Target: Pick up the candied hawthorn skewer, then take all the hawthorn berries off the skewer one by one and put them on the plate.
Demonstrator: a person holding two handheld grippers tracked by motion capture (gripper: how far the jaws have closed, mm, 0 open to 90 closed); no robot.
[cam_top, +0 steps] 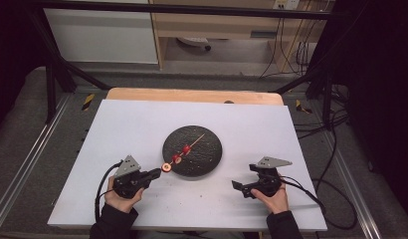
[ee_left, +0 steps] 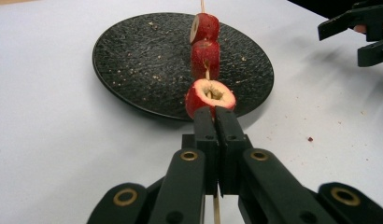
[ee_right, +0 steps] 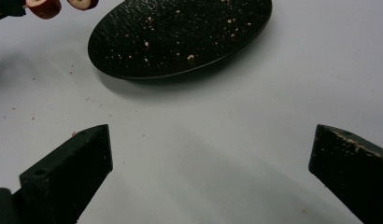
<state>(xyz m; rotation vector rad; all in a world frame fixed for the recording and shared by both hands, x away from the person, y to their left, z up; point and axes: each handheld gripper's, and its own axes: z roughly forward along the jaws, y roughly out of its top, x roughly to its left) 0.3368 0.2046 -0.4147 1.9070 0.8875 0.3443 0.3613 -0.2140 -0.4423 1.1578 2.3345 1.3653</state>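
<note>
One skewer (ee_left: pixel 207 74) with three red fruit pieces, over one black plate's (ee_left: pixel 133 60) edge; left gripper (ee_left: pixel 216 121) fingers clamped on its stick. Right gripper (ee_right: pixel 210 154) fingers wide apart, empty, above the table (cam_top: pixel 132 124).

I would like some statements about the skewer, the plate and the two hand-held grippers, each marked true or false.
1. The left hand-held gripper is shut on the skewer. True.
2. The skewer carries five fruit pieces. False: three red pieces show.
3. The right hand-held gripper is open and holds nothing. True.
4. The plate is white. False: it is black, on a white table.
5. Crumbs lie on the plate. True.
</note>
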